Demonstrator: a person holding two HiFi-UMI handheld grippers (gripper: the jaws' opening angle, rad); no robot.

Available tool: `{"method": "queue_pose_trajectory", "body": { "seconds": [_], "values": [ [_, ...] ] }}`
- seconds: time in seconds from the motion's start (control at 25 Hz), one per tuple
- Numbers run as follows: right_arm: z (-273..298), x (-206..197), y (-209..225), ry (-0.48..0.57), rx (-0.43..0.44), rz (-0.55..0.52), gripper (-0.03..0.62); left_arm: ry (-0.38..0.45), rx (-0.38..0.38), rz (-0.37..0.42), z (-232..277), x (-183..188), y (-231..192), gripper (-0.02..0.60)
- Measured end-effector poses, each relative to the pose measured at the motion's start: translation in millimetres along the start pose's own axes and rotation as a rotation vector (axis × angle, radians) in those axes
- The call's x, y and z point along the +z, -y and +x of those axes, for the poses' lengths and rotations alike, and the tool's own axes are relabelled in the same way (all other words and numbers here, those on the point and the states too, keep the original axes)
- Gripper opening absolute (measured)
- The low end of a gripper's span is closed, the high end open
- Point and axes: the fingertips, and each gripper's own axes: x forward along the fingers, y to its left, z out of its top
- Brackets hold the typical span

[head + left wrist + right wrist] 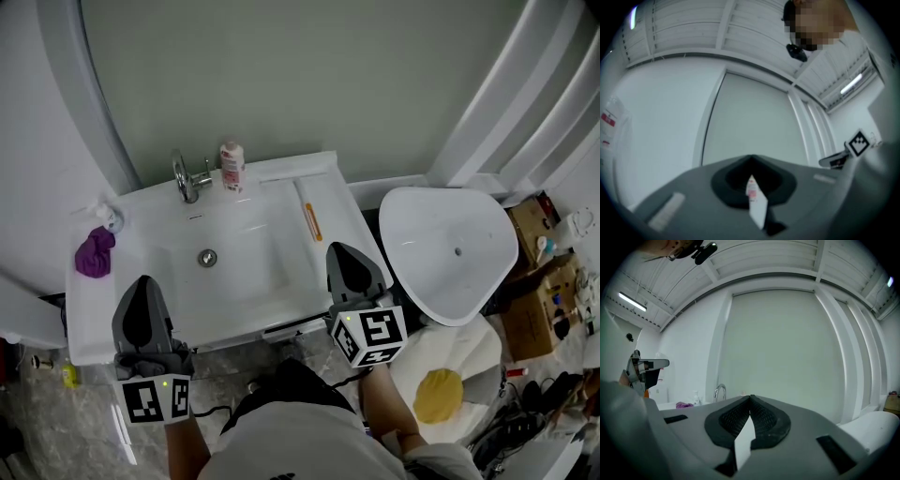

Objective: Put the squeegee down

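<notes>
A long white bar with an orange strip, which looks like the squeegee [311, 222], lies along the right ledge of the white sink [272, 281]. No gripper touches it. My right gripper [341, 249] hangs over the sink's front right corner, just short of the bar's near end, its jaws pressed together with nothing between them [750, 397]. My left gripper [142, 281] is over the sink's front left part, and its jaws also meet at the tip, empty [751, 157]. Both point toward the back wall.
At the back of the sink are a chrome faucet [187, 176] and a pink-and-white bottle [232, 166]. A purple cloth [95, 253] and a small clear bottle [109, 217] lie at its left. A white toilet [450, 248] stands to the right, with cardboard boxes [539, 309] beyond it.
</notes>
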Motion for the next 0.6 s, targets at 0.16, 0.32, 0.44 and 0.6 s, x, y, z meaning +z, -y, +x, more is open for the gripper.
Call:
{"method": "queue_pose_trajectory", "body": {
  "seconds": [0.16, 0.32, 0.44, 0.6],
  "values": [
    [-22.4, 8.0, -6.4, 0.029, -0.012, -0.004, 0.002, 0.004, -0.018, -0.015, -9.2, 4.1, 3.1, 0.006],
    [-39.8, 12.3, -13.4, 0.039, -0.017, -0.017, 0.002, 0.014, -0.035, -0.023, -17.8, 10.0, 6.0, 0.006],
    [-47.4, 17.4, -19.0, 0.055, -0.011, -0.01, 0.002, 0.017, -0.047, -0.024, -21.6, 12.2, 7.6, 0.006],
    [-55.2, 25.8, -26.8, 0.076, -0.002, -0.002, 0.002, 0.028, -0.061, -0.022, -28.2, 18.0, 9.5, 0.006]
  ]
}}
